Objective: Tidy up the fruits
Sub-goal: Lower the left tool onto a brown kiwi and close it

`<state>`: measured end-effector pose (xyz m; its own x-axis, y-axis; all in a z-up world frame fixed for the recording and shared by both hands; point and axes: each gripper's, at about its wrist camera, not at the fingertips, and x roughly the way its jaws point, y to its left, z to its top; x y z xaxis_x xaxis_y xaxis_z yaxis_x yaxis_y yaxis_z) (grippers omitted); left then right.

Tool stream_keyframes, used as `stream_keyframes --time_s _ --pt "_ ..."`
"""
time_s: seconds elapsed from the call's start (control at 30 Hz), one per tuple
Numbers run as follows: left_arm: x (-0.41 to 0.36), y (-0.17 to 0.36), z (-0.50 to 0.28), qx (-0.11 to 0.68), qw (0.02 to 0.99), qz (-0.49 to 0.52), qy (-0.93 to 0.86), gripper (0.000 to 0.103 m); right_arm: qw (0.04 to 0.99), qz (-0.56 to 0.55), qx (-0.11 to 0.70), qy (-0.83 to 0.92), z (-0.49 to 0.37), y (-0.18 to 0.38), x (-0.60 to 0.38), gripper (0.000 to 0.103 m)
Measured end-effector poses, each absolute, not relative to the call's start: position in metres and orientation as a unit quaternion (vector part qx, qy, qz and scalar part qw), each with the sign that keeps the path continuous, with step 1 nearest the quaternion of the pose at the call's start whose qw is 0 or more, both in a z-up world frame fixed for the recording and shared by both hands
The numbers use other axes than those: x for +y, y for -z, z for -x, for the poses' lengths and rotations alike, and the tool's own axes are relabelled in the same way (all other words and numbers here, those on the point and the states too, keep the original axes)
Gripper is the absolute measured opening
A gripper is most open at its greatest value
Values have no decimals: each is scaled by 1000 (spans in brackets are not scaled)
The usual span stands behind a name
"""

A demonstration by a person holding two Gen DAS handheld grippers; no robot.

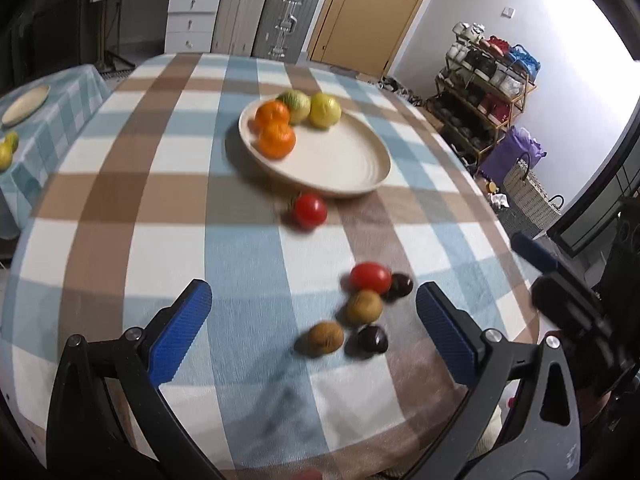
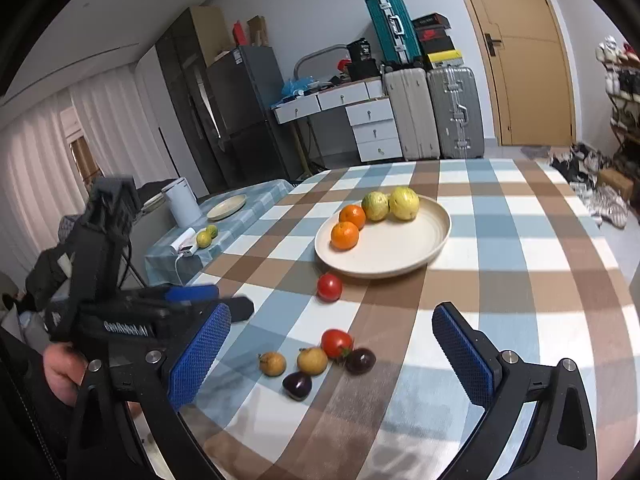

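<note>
A cream plate [image 1: 344, 168] [image 2: 408, 248] on the checked tablecloth holds two oranges [image 1: 276, 132] [image 2: 347, 226] and two yellow-green fruits [image 1: 312, 108] [image 2: 390, 204]. One tomato [image 1: 310, 211] [image 2: 329, 287] lies just in front of the plate. Nearer me lies a cluster: a tomato [image 1: 371, 277] [image 2: 336, 343], two brown fruits [image 1: 364, 307] [image 2: 312, 360] and two dark purple fruits [image 1: 372, 340] [image 2: 297, 385]. My left gripper [image 1: 314, 320] is open and empty, above the table near the cluster. My right gripper [image 2: 332, 352] is open and empty, with the cluster between its fingers in view.
A side table [image 2: 224, 232] at the left carries a plate [image 2: 227, 207], two small fruits [image 2: 207, 236] and a white kettle [image 2: 182, 202]. Suitcases [image 2: 432, 112], drawers and a door stand behind. A shoe rack [image 1: 480, 92] stands at the right. The left gripper's body shows in the right wrist view [image 2: 132, 316].
</note>
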<state>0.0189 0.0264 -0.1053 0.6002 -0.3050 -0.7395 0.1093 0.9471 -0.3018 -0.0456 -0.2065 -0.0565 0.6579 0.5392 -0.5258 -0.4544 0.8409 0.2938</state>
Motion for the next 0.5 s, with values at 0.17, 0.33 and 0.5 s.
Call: stream_keyframes --time_s 0.17,0.33,0.5 --pt "31 130 -13 445 875 149 117 102 911 -85 306 -262 52 61 -214 103" --pt "33 141 -13 447 873 155 121 101 913 -77 307 -256 58 69 -213 103" --pt "32 145 -15 447 871 154 136 82 912 -76 315 -252 62 79 -213 103"
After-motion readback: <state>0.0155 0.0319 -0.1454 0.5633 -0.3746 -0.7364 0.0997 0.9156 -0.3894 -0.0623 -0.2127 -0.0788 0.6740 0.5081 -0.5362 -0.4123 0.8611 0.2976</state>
